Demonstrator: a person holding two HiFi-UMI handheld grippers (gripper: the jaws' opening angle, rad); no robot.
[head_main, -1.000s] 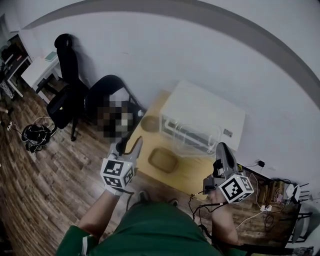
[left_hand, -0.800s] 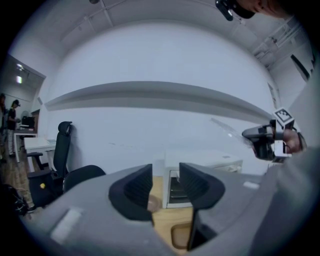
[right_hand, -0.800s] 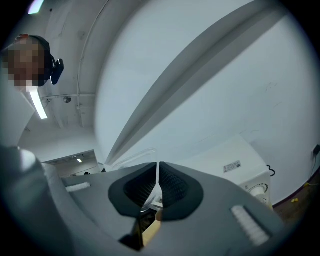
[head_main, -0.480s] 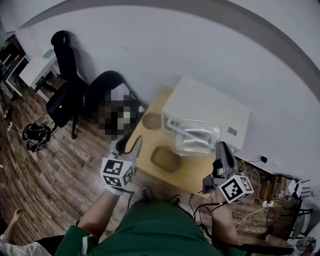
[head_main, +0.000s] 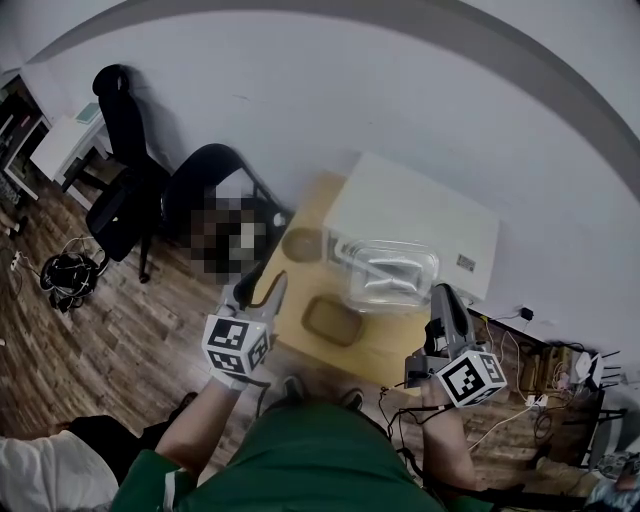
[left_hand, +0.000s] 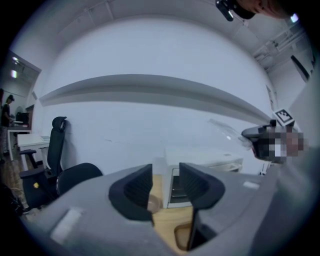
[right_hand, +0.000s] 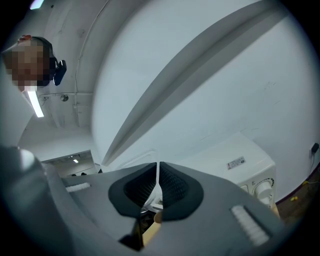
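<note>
Right gripper (head_main: 440, 296) has its fingers pressed together on the thin rim of a clear plastic tub (head_main: 391, 270). The right gripper view shows the clear wall edge (right_hand: 158, 170) sandwiched between the pads. The rim is likely the only part thin enough to pinch. The tub hangs at 10 o'clock from that gripper, over the front edge of the white oven (head_main: 420, 212), open side up and roughly level.

Left gripper (head_main: 263, 291) has fingers spread with nothing between them, and hovers off the worktop (head_main: 292, 292) edge. Brown tray (head_main: 330, 321) lies at 3 o'clock of it, round dish (head_main: 300, 244) at 1 o'clock. Office chair (head_main: 128, 160) stands well apart at 10 o'clock.
</note>
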